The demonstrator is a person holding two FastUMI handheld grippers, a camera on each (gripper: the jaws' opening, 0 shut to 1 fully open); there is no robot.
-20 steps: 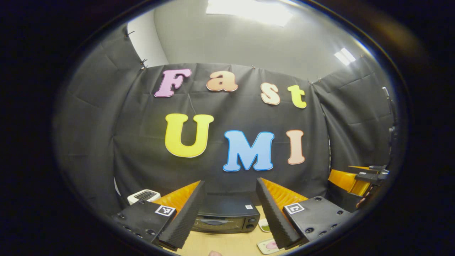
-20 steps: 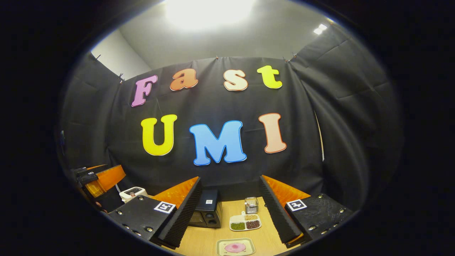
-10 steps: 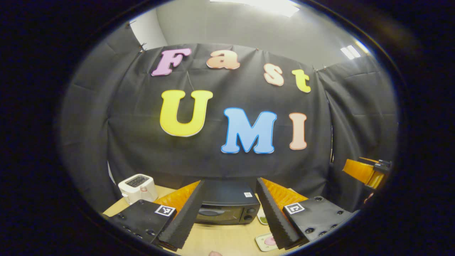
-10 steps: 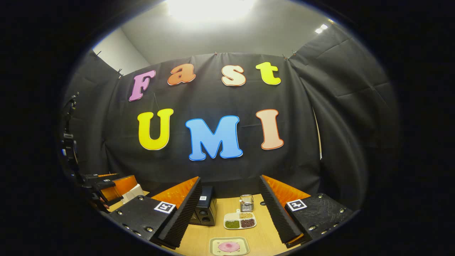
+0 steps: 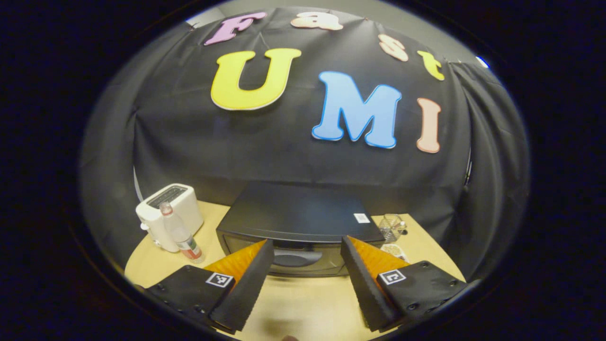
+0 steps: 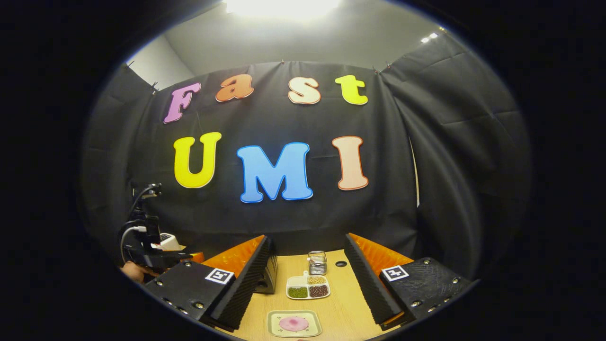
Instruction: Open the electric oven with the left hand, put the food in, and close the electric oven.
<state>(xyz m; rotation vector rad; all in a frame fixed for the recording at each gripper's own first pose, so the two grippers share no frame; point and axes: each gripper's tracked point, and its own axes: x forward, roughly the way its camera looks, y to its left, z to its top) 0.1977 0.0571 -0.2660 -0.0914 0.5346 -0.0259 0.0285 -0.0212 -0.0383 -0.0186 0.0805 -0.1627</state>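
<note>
The left gripper (image 5: 305, 279) hangs in front of the electric oven (image 5: 298, 222) with its jaws spread wide and nothing between them; the oven sits on the wooden table (image 5: 303, 308) against the booth wall, its door shut, and the door handle (image 5: 296, 258) shows between the 2 fingers, a little beyond the tips. The step in hand looks like the reach for that handle, so the task is barely begun. To do it well, the gripper should go straight in at handle height until the bar lies between the fingers, close on it near its middle, and then pull outward and down along the arc of the door's hinge — a straight tug would more likely drag the oven across the table. A toaster (image 5: 168, 213) and a small bottle (image 5: 180, 232) stand to the oven's left, near enough that the approach should stay square to the door. In the right gripper view the right gripper (image 6: 307, 289) waits with its jaws also spread and empty above the food plate (image 6: 293, 324), which lies near the table's front edge with a pink piece on it — a divided dish (image 6: 307, 287) of beans and a small jar (image 6: 317, 262) sit farther back.
</note>
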